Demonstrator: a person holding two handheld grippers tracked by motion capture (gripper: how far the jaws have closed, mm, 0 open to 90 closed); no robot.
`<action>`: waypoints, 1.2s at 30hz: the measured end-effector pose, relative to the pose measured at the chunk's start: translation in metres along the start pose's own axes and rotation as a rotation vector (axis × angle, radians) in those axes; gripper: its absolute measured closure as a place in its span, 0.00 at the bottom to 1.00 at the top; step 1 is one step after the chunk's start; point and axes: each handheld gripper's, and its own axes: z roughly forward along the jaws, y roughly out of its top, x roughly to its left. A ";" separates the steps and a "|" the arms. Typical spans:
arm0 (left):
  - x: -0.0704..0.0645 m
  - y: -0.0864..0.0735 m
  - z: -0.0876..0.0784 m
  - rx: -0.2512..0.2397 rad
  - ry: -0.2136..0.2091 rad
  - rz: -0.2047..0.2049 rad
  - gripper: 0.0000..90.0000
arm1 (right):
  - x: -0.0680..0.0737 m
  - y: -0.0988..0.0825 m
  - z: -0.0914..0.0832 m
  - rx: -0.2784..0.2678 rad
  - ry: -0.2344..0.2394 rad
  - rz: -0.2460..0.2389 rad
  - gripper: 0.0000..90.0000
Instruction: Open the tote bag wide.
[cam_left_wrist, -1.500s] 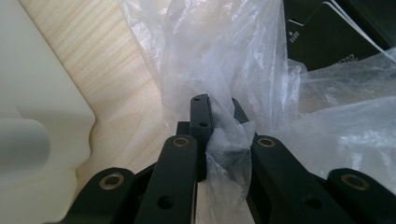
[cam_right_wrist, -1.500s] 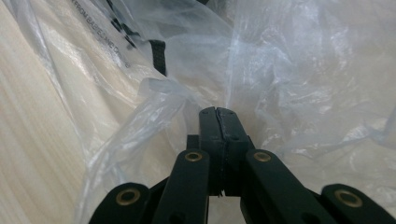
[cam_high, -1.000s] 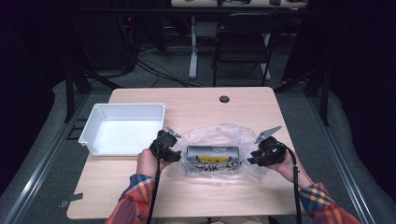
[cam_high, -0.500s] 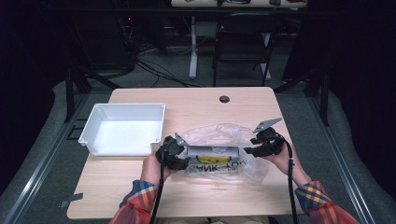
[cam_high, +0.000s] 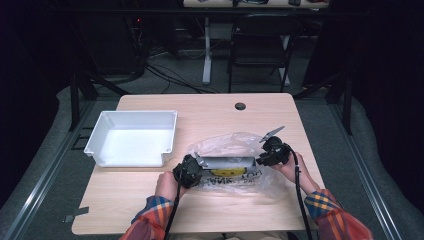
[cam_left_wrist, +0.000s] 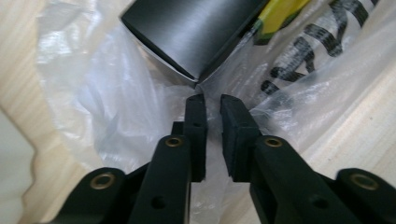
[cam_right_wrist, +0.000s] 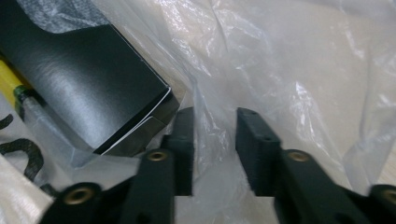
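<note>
the left gripper (cam_left_wrist: 212, 105) has just been closing: its jaws stand nearly together with a fold of the clear plastic bag (cam_left_wrist: 116, 112) between the pads, a narrow gap left, so the film looks caught rather than firmly clamped. just ahead of its tips sits the near corner of the dark box (cam_left_wrist: 191, 37), inside the bag. the right gripper (cam_right_wrist: 215, 123) has also just been closing, but its jaws stand wider apart, with bag film rising between them and the pads not yet pressing on it; the box's other end (cam_right_wrist: 88, 93) lies just beside its left jaw.

the step appears to be taking hold of the bag at both ends of the box. it would go best if each gripper pinched film alone, clear of the box corner, and if the right one closed fully before any pull, so the thin plastic does not slip or tear.

in the high view the grippers (cam_high: 189, 170) (cam_high: 272, 152) flank the box on the table (cam_high: 150, 210), with a white tray (cam_high: 100, 135) beyond the left one. the yellow item (cam_left_wrist: 280, 11) and the black print on the bag are cut off and unreadable, and the bag's opening cannot be made out.
</note>
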 end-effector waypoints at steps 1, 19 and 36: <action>-0.001 0.000 0.000 0.001 -0.006 0.005 0.93 | 0.000 0.000 0.002 0.003 -0.007 -0.005 0.85; -0.009 -0.013 -0.003 0.031 -0.104 0.096 0.95 | -0.007 0.007 0.019 -0.032 -0.092 0.057 0.98; -0.008 -0.007 -0.001 -0.063 0.048 0.053 0.65 | -0.003 0.005 0.003 -0.053 -0.050 0.040 0.77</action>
